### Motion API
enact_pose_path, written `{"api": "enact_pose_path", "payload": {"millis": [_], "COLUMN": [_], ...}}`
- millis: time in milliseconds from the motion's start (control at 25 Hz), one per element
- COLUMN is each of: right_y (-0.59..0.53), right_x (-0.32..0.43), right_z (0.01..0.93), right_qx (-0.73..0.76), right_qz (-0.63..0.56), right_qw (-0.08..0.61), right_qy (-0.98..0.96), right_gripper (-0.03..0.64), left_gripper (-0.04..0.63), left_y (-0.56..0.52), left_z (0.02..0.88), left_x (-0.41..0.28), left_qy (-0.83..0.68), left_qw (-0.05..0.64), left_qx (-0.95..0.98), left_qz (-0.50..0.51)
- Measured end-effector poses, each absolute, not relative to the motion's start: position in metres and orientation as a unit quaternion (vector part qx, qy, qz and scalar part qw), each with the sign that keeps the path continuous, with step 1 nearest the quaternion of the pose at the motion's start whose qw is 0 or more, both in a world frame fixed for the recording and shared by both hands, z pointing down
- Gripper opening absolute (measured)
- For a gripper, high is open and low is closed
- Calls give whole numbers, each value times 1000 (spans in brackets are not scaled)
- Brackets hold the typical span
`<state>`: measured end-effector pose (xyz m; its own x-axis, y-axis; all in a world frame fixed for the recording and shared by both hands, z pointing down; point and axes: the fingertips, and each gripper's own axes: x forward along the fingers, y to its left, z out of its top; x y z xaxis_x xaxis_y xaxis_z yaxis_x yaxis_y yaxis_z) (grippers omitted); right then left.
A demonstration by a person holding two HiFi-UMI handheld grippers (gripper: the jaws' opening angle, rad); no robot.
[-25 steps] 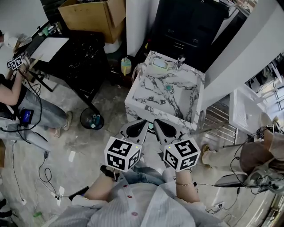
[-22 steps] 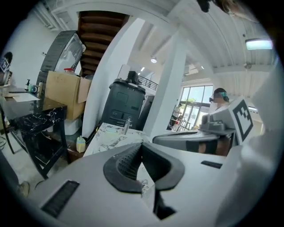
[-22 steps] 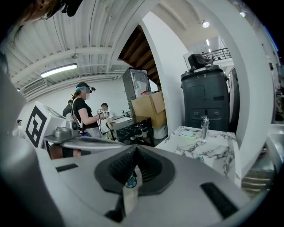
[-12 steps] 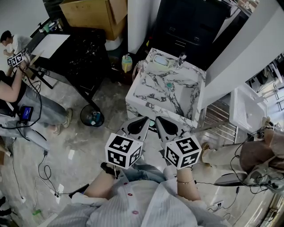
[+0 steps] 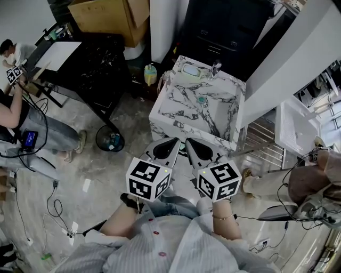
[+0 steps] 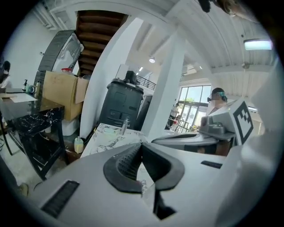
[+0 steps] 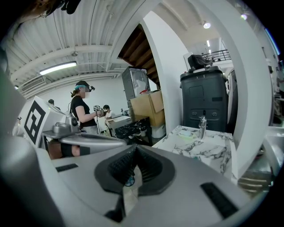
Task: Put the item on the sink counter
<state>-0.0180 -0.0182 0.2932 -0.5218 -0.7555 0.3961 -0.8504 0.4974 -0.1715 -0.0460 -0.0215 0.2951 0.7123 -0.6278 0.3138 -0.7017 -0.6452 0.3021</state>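
The white marble sink counter point(image 5: 233, 91) stands ahead of me, with a faucet point(image 5: 216, 68) and a pale soap dish point(image 5: 191, 70) on its back rim. A small yellow bottle point(image 5: 151, 74) stands on the floor at its left side. My left gripper point(image 5: 176, 141) and right gripper point(image 5: 187, 142) hang side by side just short of the sink's near edge. Both are shut with nothing between the pads. The left gripper point(image 6: 141, 144) looks toward the counter point(image 6: 111, 133) and the bottle point(image 6: 79, 144). Beyond the right gripper point(image 7: 135, 146) are the counter point(image 7: 199, 144) and faucet point(image 7: 202, 122).
A black marble table point(image 5: 101, 58) and a cardboard box point(image 5: 109, 16) stand to the left, a dark cabinet point(image 5: 229, 32) behind the sink. A round bin point(image 5: 110, 141) sits on the floor. A metal rack point(image 5: 266, 149) is at the right. People sit at both sides; cables lie on the floor.
Both grippers stay where they were, still shut. Only the head view has shifted slightly.
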Motion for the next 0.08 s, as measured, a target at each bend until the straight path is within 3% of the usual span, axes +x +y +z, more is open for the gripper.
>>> {"api": "enact_pose_path", "payload": {"millis": [80], "right_y": [-18], "right_x": [-17], "right_z": [294], "right_qx": [471], "right_qz": [175], "right_qw": [135], "right_qy": [-854], "right_gripper": [8], "left_gripper": [15], "left_y": [-22], "left_z": [296], "left_x": [-46], "left_qy": [-369], "left_qw": [205], "left_qx": [902], "left_qz": [92]}}
